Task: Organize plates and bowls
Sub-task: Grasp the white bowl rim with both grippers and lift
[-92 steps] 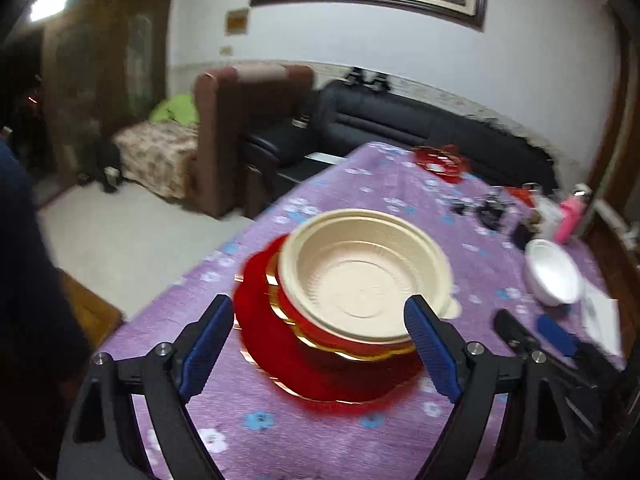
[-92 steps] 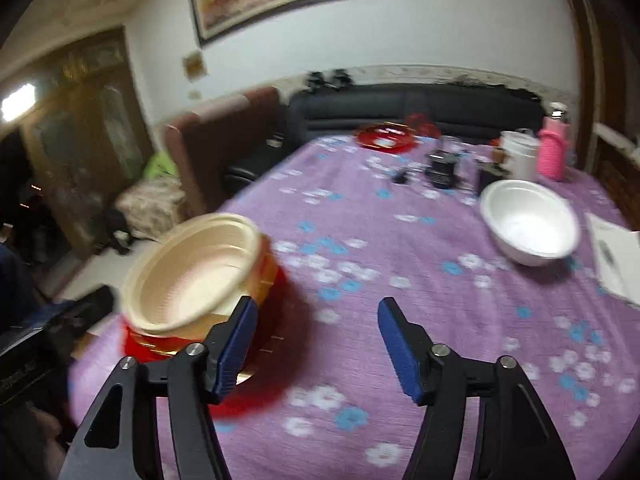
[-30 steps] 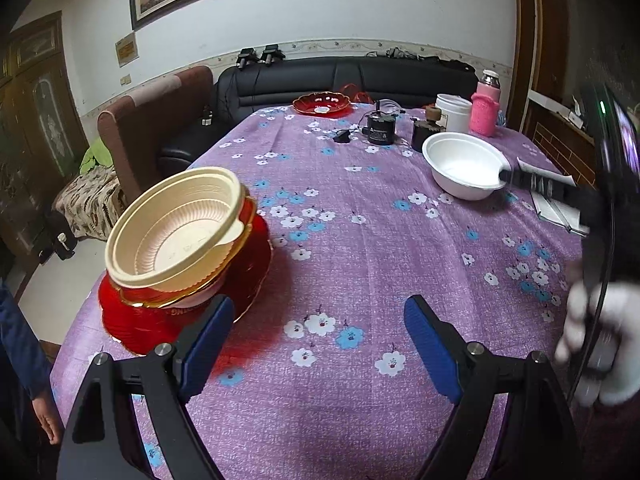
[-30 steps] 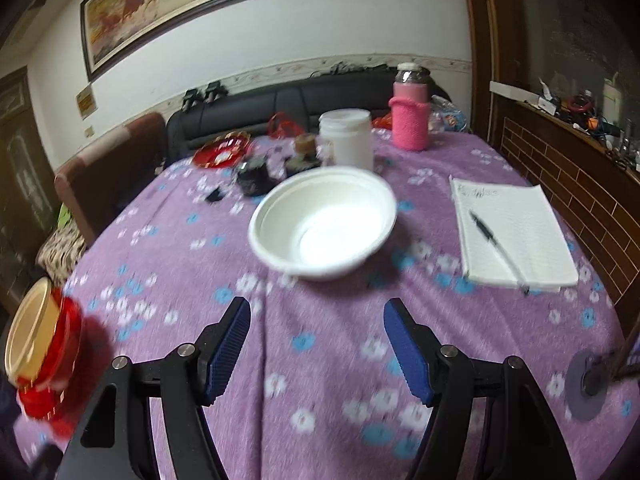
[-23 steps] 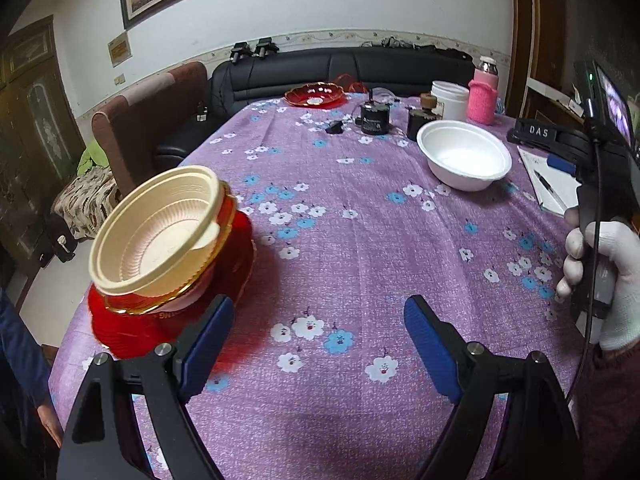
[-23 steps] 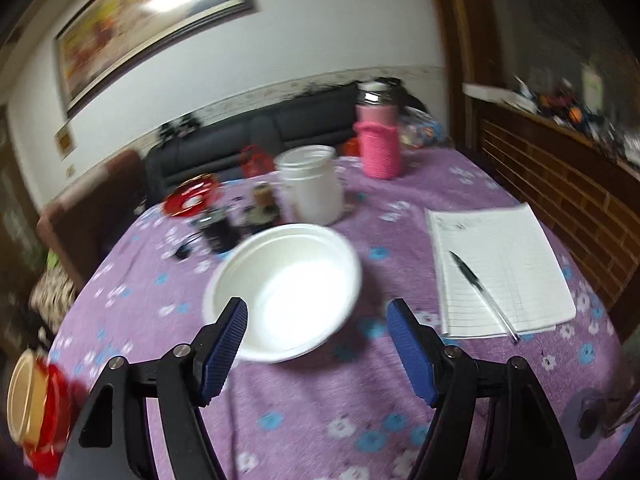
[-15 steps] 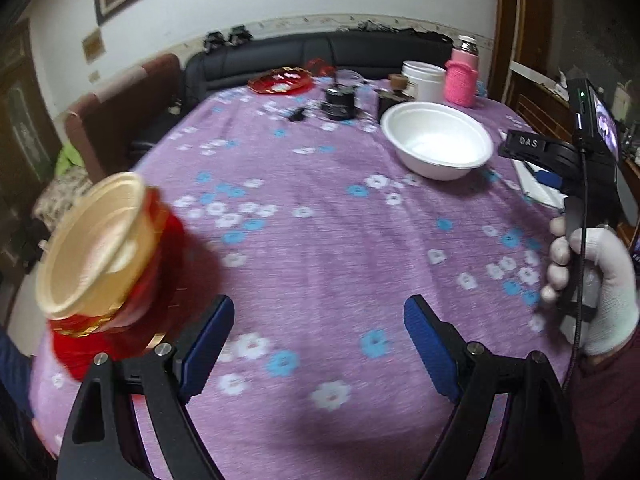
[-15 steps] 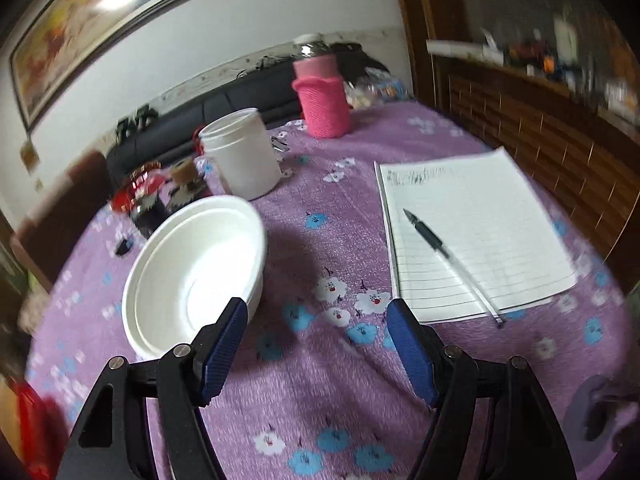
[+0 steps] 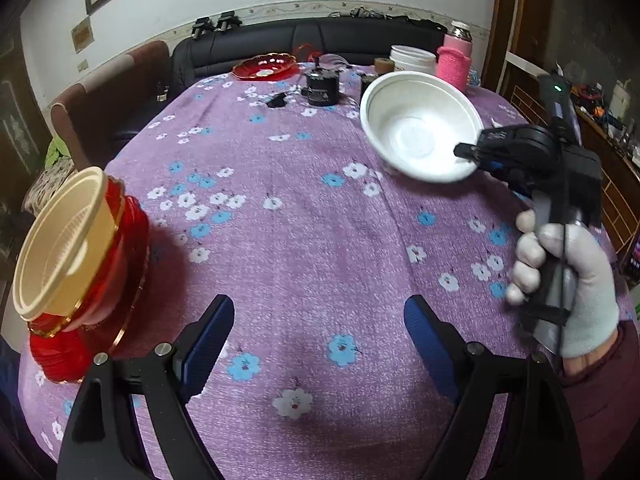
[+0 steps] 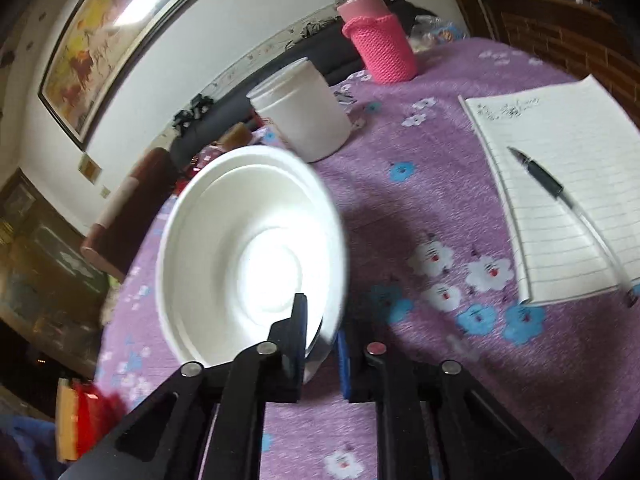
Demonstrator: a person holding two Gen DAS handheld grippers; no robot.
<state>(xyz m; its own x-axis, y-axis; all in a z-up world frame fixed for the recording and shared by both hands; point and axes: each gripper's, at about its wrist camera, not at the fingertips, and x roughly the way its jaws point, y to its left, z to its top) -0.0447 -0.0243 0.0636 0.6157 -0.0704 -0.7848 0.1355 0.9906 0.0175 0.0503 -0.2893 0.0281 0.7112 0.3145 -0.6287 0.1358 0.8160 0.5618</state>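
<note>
the right gripper (image 10: 322, 334) has just been closing and now pinches the near rim of the white bowl (image 10: 248, 256), one pad inside the rim and one outside, low at about 6 o'clock in the right wrist view; the bowl tilts up toward 11 o'clock over the purple flowered tablecloth (image 10: 420, 208). at 2 o'clock lies a lined notepad (image 10: 560, 184) with a pen (image 10: 540, 176) on it; farther, at 12 o'clock, stand a white jar (image 10: 304, 112) and a bottle in a pink knitted sleeve (image 10: 380, 40). in the left wrist view the left gripper (image 9: 318, 340) hangs with its jaws wide and nothing between them, at 6 o'clock. at 9 o'clock a beige bowl (image 9: 60, 240) sits on red plates (image 9: 120, 252). at 3 o'clock a gloved hand (image 9: 568, 280) holds the right gripper's handle. a red dish (image 9: 266, 66) lies far at 12 o'clock.
</note>
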